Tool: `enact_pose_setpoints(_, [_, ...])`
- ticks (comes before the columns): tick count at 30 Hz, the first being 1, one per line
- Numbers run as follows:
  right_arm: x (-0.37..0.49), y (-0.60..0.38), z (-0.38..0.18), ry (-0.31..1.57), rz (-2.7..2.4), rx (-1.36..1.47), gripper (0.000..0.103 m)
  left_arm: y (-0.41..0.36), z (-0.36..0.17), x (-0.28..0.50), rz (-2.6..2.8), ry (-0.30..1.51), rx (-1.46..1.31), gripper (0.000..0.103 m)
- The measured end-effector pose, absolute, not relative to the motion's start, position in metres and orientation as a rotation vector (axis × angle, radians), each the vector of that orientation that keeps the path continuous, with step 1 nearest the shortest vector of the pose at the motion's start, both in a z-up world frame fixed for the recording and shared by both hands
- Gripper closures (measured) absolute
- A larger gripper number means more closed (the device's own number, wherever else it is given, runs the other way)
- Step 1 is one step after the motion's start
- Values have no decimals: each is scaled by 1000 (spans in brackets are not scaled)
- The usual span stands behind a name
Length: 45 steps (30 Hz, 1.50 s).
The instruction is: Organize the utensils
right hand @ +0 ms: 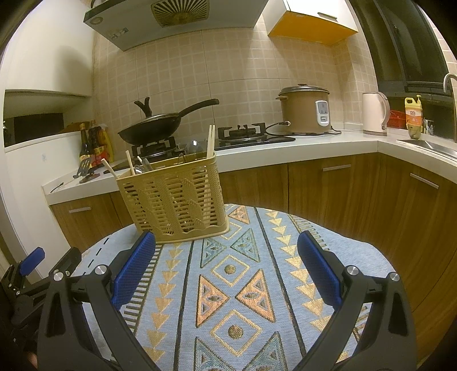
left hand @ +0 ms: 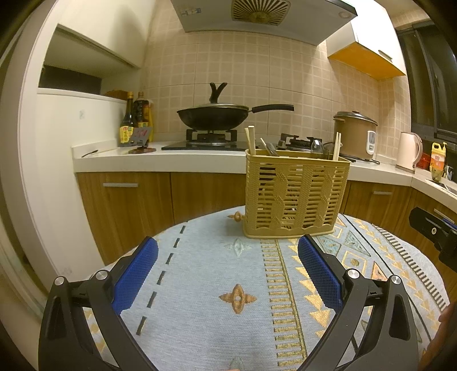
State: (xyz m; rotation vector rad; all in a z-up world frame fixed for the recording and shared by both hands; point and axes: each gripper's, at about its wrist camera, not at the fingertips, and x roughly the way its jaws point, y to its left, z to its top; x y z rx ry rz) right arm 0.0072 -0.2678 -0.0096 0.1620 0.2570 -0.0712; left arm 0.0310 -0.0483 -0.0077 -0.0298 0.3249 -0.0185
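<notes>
Black wok (left hand: pixel 212 115) with lid sits on the left gas burner (left hand: pixel 212 136), centre of frame; its long handle points right. Second burner (right hand: pixel 245 131) stands bare just right of it. Brown rice cooker (right hand: pixel 304 110) on the white counter (right hand: pixel 328 141), cord trailing left. Pale kettle (right hand: pixel 374 113) further right, then a yellow bottle (right hand: pixel 413 114) near the sink (right hand: pixel 428 145) at the right edge. Sauce bottles (left hand: pixel 137 120) grouped at left of the counter. Range hood (left hand: pixel 257 14) along the top. Wood-fronted cabinets (right hand: pixel 342 185) below. Patterned blue cloth (right hand: pixel 234 285) fills the lower frame
</notes>
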Motion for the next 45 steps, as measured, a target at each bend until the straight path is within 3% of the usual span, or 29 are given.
enact_pose_setpoints(45, [12,-267,-12,273,-64,151,8,-46,-6,31,-6,317,-29,8])
